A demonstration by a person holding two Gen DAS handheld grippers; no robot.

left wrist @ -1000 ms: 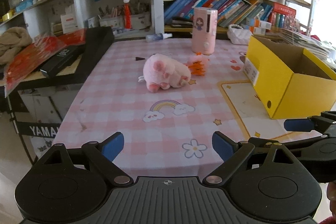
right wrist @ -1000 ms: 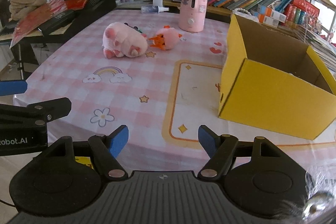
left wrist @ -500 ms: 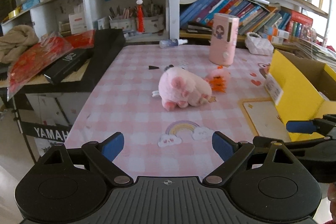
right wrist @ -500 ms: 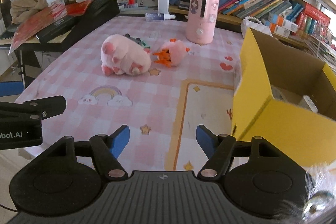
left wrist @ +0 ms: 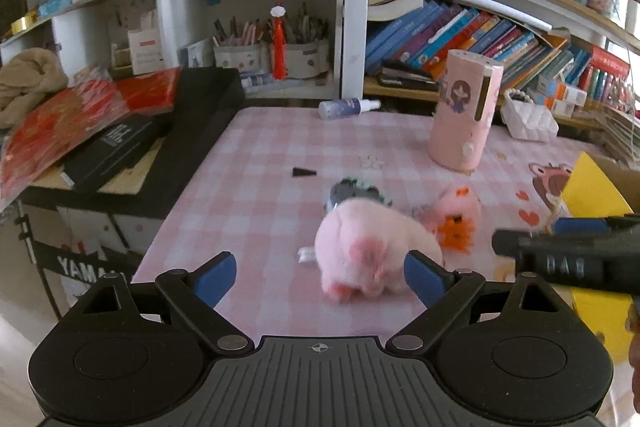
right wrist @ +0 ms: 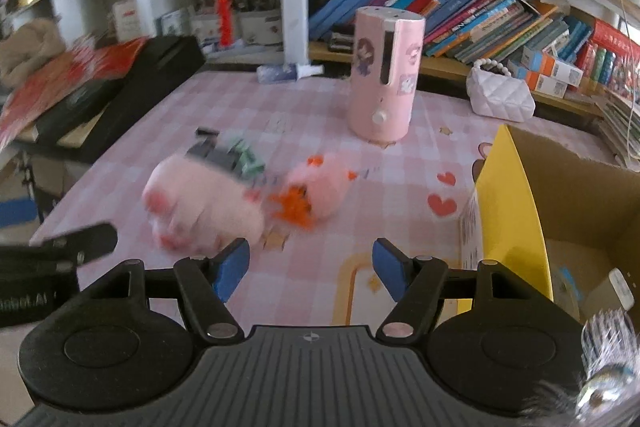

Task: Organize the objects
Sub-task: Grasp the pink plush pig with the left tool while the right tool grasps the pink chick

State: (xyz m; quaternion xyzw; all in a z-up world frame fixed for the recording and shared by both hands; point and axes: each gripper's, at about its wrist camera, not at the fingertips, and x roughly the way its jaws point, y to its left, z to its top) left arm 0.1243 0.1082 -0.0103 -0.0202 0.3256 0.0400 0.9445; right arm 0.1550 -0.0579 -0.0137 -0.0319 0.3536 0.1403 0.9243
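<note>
Two grippers, left gripper [left wrist: 320, 273] and right gripper [right wrist: 310, 265], have jaws apart and empty; pink pig plush [left wrist: 372, 251] lies just beyond the left's.

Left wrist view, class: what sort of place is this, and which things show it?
Probably a home study or child's room: bookshelves packed with books, pen pots on a shelf, and plush toys on a pink checked tablecloth.

Pig plush [left wrist: 372, 255] on table [left wrist: 256, 195], near centre; smaller plush [left wrist: 458, 215] touching its right; humidifier [left wrist: 466, 115] farther right; box [right wrist: 516, 227] at right edge; spray bottle [left wrist: 348, 105] far.
</note>
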